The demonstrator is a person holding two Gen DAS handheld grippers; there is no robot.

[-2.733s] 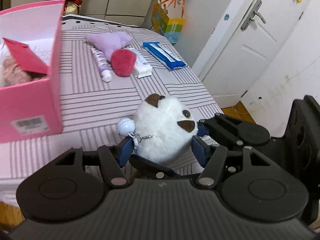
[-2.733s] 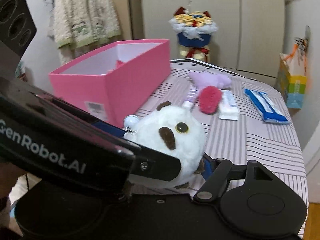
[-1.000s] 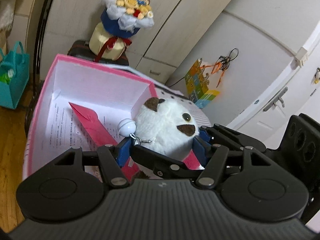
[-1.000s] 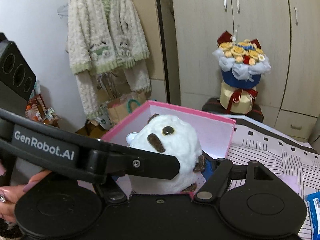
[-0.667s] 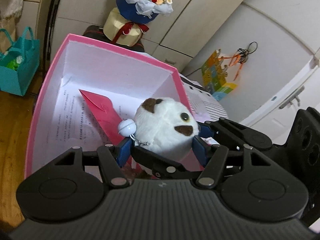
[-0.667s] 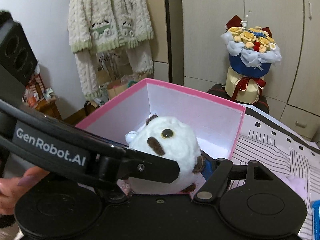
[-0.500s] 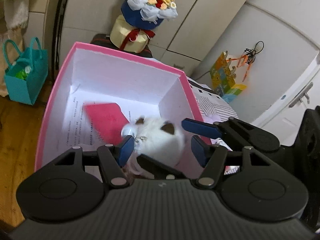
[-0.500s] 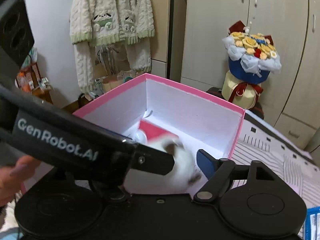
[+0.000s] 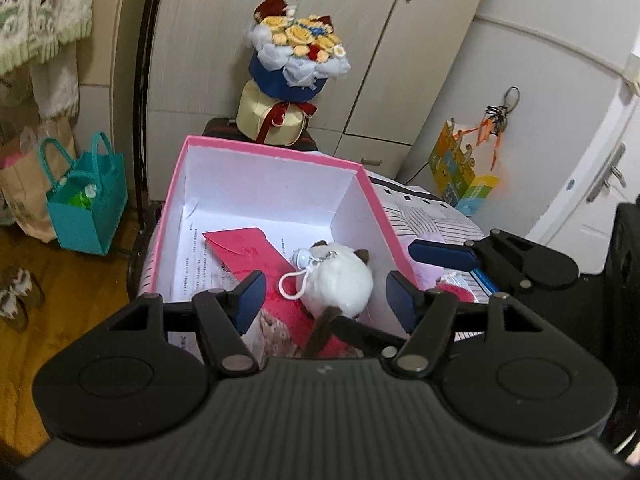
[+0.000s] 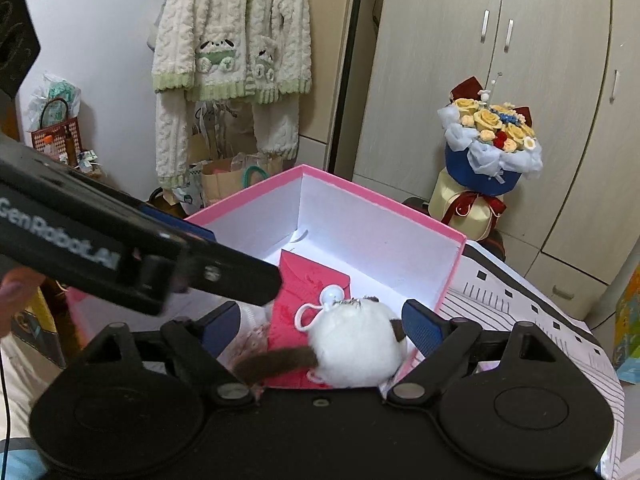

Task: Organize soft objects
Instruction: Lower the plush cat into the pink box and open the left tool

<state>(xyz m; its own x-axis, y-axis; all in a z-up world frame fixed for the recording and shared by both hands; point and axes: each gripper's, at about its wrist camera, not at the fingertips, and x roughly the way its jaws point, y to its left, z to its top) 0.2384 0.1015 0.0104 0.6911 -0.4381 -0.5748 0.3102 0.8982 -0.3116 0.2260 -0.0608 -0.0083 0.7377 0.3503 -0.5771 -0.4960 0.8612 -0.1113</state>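
White plush toy [image 9: 338, 286] lies released in the pink box [image 9: 276, 160].
Both sets of jaws are opening, nothing gripped; the toy's face is hidden, and the box's near wall is cut off by the left gripper [image 9: 324, 294] and right gripper [image 10: 320, 326].

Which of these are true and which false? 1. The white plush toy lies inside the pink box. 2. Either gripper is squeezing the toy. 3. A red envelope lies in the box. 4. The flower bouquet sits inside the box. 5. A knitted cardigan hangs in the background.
1. True: the white plush toy lies in the pink box.
2. False: the left gripper and right gripper stand clear of it, jaws opening.
3. True: the red envelope lies under the toy.
4. False: the flower bouquet stands behind the box.
5. True: the knitted cardigan hangs there.
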